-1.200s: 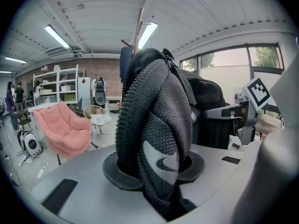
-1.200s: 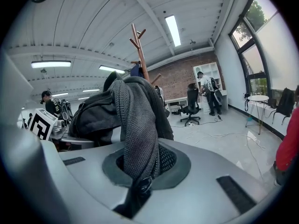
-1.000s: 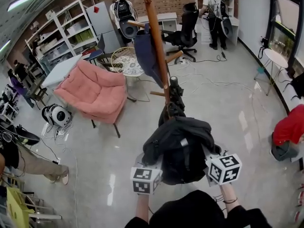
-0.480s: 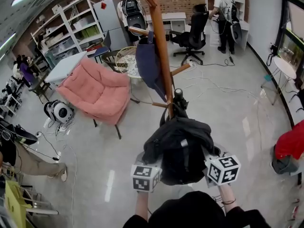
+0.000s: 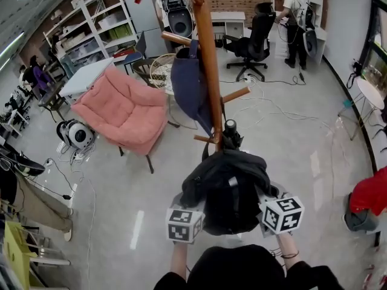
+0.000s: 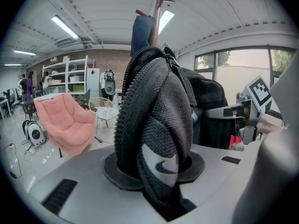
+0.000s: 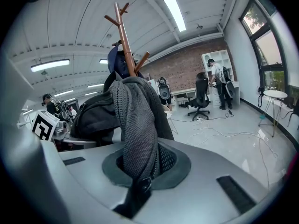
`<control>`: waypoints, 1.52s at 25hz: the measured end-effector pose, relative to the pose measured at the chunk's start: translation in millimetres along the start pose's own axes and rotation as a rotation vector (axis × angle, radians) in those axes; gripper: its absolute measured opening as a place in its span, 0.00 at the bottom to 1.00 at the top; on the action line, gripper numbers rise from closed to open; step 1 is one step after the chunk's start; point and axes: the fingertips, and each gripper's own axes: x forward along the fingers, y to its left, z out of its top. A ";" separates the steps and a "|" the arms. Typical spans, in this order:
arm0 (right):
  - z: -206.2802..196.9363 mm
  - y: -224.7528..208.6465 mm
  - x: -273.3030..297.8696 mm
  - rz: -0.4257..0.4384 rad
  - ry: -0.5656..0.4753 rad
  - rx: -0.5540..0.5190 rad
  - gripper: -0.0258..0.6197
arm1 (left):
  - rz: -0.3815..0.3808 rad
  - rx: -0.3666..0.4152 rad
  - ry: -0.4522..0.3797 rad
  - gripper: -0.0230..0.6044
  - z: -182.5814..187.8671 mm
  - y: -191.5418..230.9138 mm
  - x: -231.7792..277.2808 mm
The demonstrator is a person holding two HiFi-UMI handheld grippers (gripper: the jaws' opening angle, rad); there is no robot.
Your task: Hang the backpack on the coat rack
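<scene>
Backpack (image 5: 227, 189): black, soft fabric, slumped and bulging, zip along curved edge. Held off floor between both grippers, directly in front of wooden coat rack (image 5: 208, 71), not yet on any peg. Left gripper (image 6: 156, 171): jaws clamped on thick padded mesh shoulder strap (image 6: 154, 111). Right gripper (image 7: 140, 174): jaws nearly together, pinching thinner mesh strap (image 7: 135, 125). Navy item (image 5: 187, 83) hangs from upper peg. Pink armchair (image 5: 124, 110) stands on floor, left of rack.
</scene>
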 end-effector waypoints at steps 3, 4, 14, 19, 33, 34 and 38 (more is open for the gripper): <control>0.3 -5.5 8.9 -0.001 0.013 0.011 0.08 | -0.006 0.000 0.015 0.23 2.0 4.0 9.8; 0.4 -7.3 12.0 -0.003 0.016 0.015 0.08 | -0.008 -0.001 0.021 0.23 2.7 5.6 13.1; -8.6 -15.2 41.4 -0.032 0.050 0.042 0.08 | -0.033 -0.018 0.066 0.23 -4.3 25.4 40.9; -11.9 -20.0 48.9 -0.050 0.059 0.042 0.08 | -0.033 -0.023 0.076 0.24 -6.7 29.2 51.4; -34.8 -38.3 73.7 -0.071 0.098 0.043 0.08 | -0.025 -0.057 0.112 0.24 -28.9 35.3 82.5; -36.4 -39.6 75.8 -0.071 0.102 0.043 0.08 | -0.025 -0.060 0.114 0.24 -30.5 36.3 85.3; -38.9 -39.9 83.8 -0.076 0.097 0.038 0.08 | -0.027 -0.061 0.107 0.24 -34.3 42.7 92.3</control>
